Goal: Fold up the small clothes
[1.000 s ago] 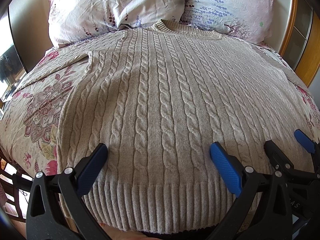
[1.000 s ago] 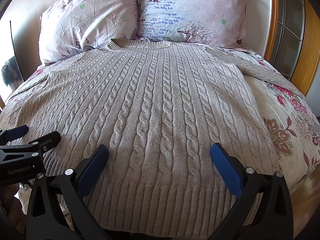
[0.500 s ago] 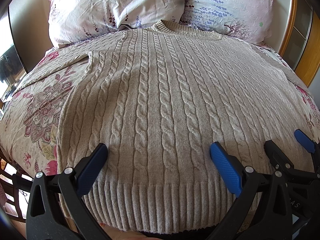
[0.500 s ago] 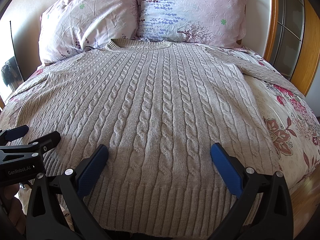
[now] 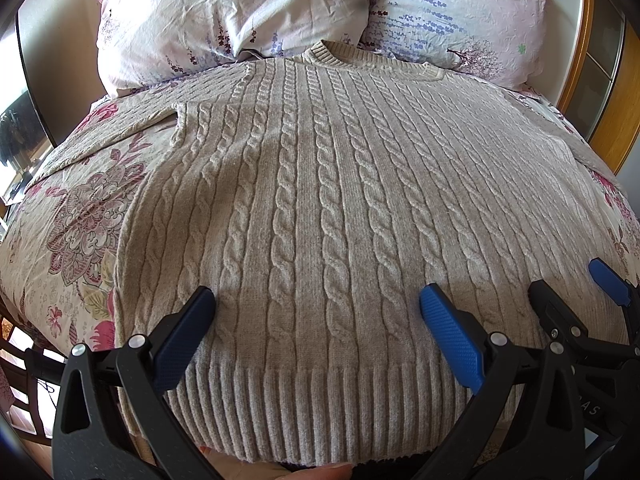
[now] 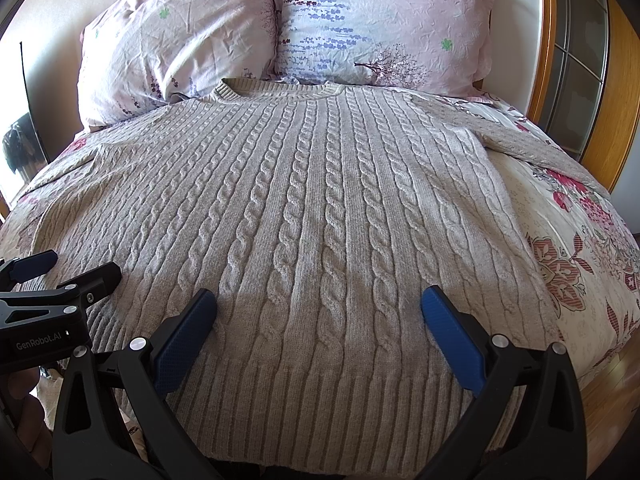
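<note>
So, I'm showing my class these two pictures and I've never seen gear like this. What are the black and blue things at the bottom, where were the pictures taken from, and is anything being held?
No robot here: a person holds a hand-held claw in each hand, each with a camera looking along its two blue-padded fingers. One picture comes from the left claw, the other from the right claw; each also shows its neighbour at the edge. A grey cable-knit sweater lies flat on a bed with a flowered bedspread, its collar toward two pillows. Both claws are open above the hem. Nothing is held.
</note>
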Action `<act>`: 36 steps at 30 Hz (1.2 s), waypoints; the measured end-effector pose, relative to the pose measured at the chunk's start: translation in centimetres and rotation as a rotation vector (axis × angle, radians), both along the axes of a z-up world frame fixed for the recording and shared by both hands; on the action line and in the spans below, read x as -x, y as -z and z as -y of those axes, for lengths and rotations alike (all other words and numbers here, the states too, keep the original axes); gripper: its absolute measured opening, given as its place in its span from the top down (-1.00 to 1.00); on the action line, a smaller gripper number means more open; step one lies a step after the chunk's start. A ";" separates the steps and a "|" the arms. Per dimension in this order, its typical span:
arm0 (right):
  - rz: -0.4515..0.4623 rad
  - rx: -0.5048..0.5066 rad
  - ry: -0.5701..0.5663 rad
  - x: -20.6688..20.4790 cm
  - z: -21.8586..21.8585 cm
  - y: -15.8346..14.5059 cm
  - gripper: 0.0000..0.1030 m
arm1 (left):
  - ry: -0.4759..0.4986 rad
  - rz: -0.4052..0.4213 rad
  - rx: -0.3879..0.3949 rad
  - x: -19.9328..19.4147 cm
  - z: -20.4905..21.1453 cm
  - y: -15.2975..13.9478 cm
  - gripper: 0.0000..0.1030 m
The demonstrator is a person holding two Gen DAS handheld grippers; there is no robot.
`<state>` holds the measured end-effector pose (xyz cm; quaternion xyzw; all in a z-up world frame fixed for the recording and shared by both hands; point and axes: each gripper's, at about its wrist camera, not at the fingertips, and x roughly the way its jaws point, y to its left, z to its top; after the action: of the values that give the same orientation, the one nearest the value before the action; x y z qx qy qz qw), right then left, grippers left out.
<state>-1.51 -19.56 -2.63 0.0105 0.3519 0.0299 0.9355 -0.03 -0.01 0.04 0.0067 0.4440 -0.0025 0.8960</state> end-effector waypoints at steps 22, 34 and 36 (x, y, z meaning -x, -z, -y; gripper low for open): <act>0.023 0.004 -0.062 0.1 0.3 0.1 -0.97 | 0.007 -0.014 -0.002 -0.3 0.3 -0.2 -0.97; 0.059 -0.086 -0.061 -3.3 8.2 -5.1 -0.97 | 0.061 0.015 0.071 -2.8 -0.6 -2.2 -0.97; 0.099 -0.147 0.048 -4.5 12.5 -6.8 -0.97 | 0.058 0.083 0.135 -3.9 -1.5 -3.6 -0.97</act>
<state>3.03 -32.06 4.20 0.0860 0.3019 0.0336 0.9488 3.89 1.46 3.59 -0.0408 0.4047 -0.0582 0.9117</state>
